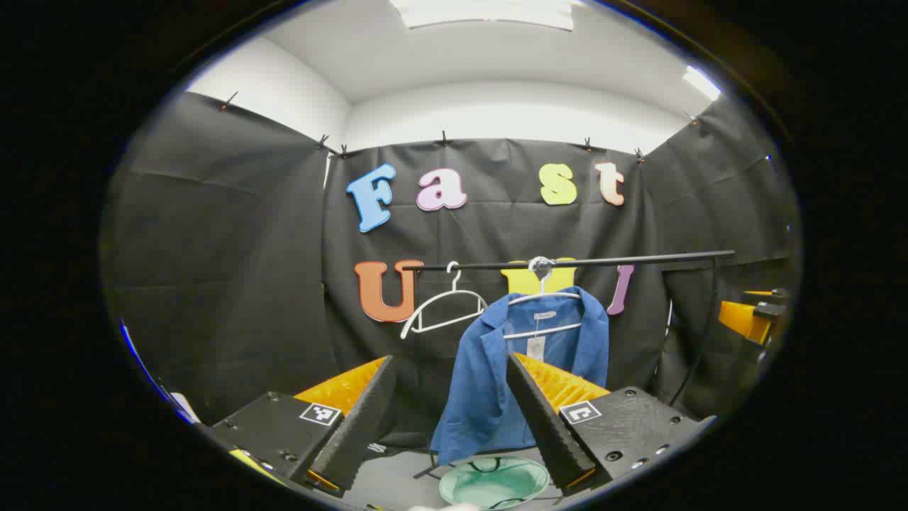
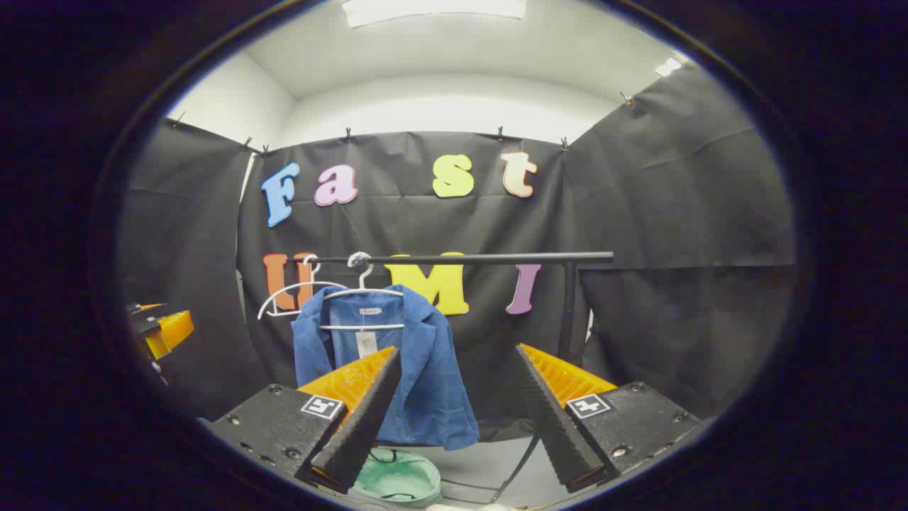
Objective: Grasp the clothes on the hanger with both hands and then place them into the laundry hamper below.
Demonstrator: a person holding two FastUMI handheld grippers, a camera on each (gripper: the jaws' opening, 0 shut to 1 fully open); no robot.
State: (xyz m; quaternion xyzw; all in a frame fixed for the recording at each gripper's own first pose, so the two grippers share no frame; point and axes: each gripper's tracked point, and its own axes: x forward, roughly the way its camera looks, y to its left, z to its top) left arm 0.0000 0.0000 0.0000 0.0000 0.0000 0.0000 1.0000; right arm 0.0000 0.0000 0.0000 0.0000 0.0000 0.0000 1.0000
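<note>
So, done: nothing yet.
Jacket point(image 1: 489, 383): on its hanger point(image 1: 543, 294), middle of frame.
Left claw point(image 1: 450, 415), right claw point(image 2: 457, 411): open, holding nothing.
Left to do: grab jacket, drop into hamper point(image 1: 494, 482) at bottom.

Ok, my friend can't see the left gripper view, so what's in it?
A blue jacket hangs on a white hanger from a black rail, with an empty white hanger beside it. The left gripper is open in front, and a green hamper sits on the floor below.
</note>
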